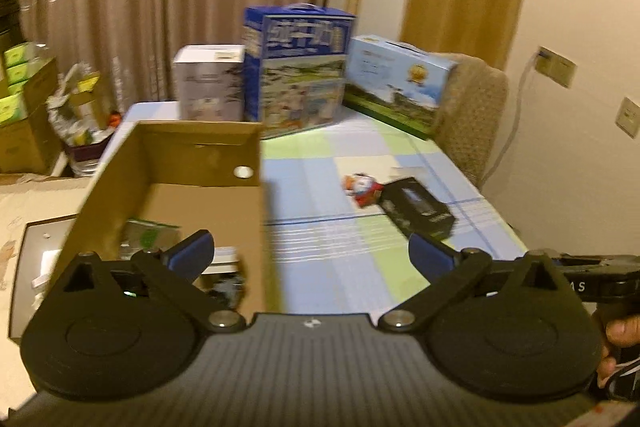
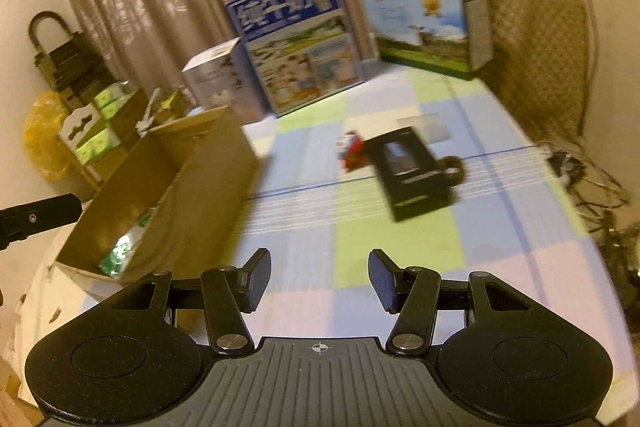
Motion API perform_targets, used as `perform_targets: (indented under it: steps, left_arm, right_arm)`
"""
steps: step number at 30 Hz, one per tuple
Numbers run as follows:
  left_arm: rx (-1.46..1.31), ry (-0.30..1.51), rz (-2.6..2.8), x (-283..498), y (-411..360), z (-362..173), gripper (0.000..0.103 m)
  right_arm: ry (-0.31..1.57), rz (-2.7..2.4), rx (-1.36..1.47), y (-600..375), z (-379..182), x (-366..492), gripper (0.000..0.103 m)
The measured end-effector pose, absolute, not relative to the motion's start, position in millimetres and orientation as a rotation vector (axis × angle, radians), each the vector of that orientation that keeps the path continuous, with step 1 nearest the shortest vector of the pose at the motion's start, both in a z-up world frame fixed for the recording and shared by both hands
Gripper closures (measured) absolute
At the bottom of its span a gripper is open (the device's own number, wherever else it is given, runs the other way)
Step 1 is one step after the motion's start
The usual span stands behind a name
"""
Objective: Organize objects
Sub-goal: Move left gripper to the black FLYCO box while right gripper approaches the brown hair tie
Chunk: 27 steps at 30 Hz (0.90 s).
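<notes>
An open cardboard box (image 1: pixel 188 163) (image 2: pixel 200 163) stands on the left of the checked tablecloth, with a green packet (image 1: pixel 150 235) (image 2: pixel 120 251) and other items inside. A black box (image 1: pixel 418 213) (image 2: pixel 412 173) lies on the cloth, a small red and white toy (image 1: pixel 362 189) (image 2: pixel 351 151) just behind it and a dark ring (image 2: pixel 454 169) at its right. My left gripper (image 1: pixel 310 253) is open, wide apart, hovering at the cardboard box's right wall. My right gripper (image 2: pixel 318 279) is open and empty above the cloth, short of the black box.
Three cartons stand at the table's far end: a grey one (image 1: pixel 210 83), a tall blue one (image 1: pixel 298 67) (image 2: pixel 298 43) and a light blue one (image 1: pixel 396 79) (image 2: pixel 428 23). A padded chair back (image 1: pixel 472 115) and cables (image 2: pixel 592 187) lie right. Stacked boxes (image 1: pixel 24 107) stand left.
</notes>
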<state>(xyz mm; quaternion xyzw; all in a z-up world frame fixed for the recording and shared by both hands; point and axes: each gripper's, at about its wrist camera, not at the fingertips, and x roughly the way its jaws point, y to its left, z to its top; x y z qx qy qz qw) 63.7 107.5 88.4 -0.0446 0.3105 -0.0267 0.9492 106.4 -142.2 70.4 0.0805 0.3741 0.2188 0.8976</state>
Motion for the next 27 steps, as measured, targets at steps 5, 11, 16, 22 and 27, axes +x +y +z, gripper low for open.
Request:
perform_targets:
  steps: [5,11,16,22,27]
  left_arm:
    - [-0.086,0.637,-0.089,75.2,74.9,84.6,0.001]
    - [-0.098,0.671,-0.106,96.9,48.1,69.8,0.001]
    - [-0.097,0.708,-0.105,122.9,32.5,51.0,0.001]
    - [-0.111,0.754,-0.104,167.5,14.2,20.5,0.001]
    - [-0.112,0.787,-0.106,205.6,-6.9,-5.7,0.001]
  right_arm:
    - [0.756,0.402,0.185,-173.6,73.4,107.1,0.051]
    - [0.761,0.347,0.200,-203.1,62.1,118.1,0.051]
    - [0.779,0.317,0.197,-219.7,45.8,142.4,0.051]
    - [0.789,0.272,0.204,-235.5,24.1,179.4,0.051]
    - [0.797,0.280,0.180,-240.0,3.1,213.4,0.051]
